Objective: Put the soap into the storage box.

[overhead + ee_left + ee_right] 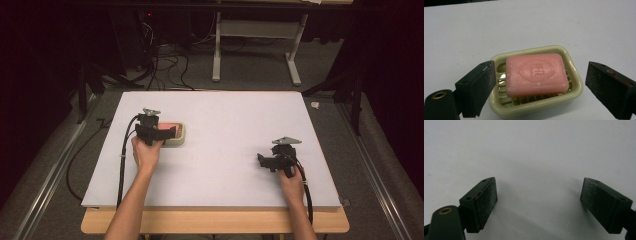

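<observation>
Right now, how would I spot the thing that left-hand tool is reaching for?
Start at the white table and go to its left half, where the left gripper hangs open. Between its jaws sits a pale green soap dish. In it lies the soap: a pink rounded bar with a stamped oval, the table's one coloured thing.

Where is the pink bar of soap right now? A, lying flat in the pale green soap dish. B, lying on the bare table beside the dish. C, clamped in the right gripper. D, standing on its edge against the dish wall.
A: in the left gripper view the pink soap lies flat on the ribs inside the green soap dish, between the open jaws of the left gripper.
</observation>
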